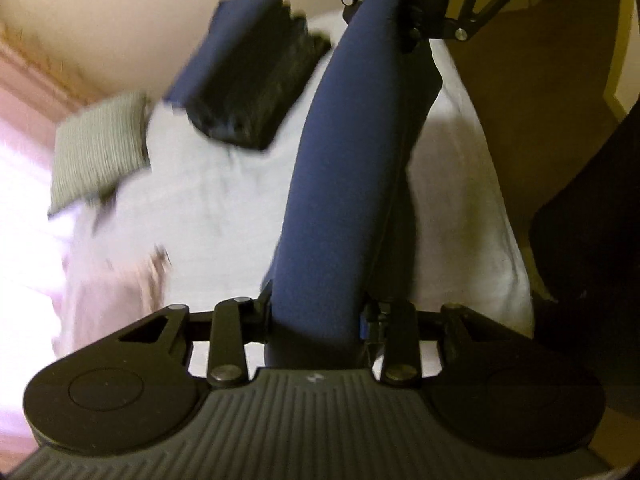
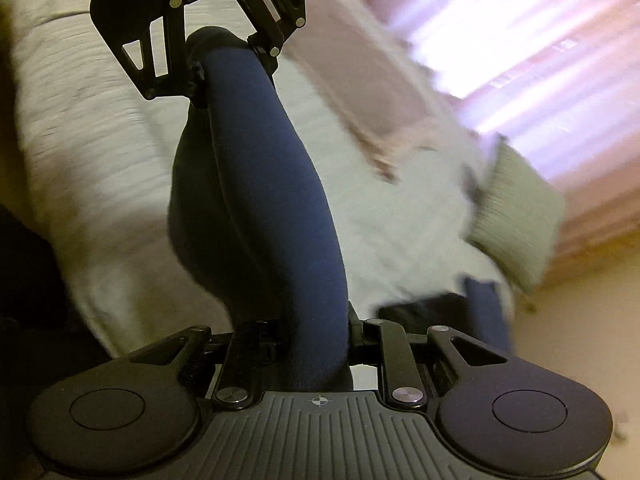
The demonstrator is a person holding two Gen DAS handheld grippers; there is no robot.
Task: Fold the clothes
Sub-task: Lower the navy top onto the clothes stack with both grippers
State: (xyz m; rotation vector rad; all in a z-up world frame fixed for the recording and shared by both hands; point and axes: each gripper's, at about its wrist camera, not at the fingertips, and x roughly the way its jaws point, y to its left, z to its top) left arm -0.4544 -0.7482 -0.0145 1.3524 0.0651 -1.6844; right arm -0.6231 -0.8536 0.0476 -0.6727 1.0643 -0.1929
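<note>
Navy cloth (image 1: 344,184) hangs stretched between our two claws above the white bed (image 1: 224,208). Our left claw (image 1: 316,320) pinches one end, our right claw (image 2: 316,332) the other, both nearly closed on it. Folded clothes (image 1: 244,80) lie stacked near a pillow (image 1: 100,148). No readable writing.

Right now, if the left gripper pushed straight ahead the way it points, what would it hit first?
Probably the navy garment stretched from the left gripper to the right gripper; beyond lies the white bedcover. Depth is uncertain.
</note>
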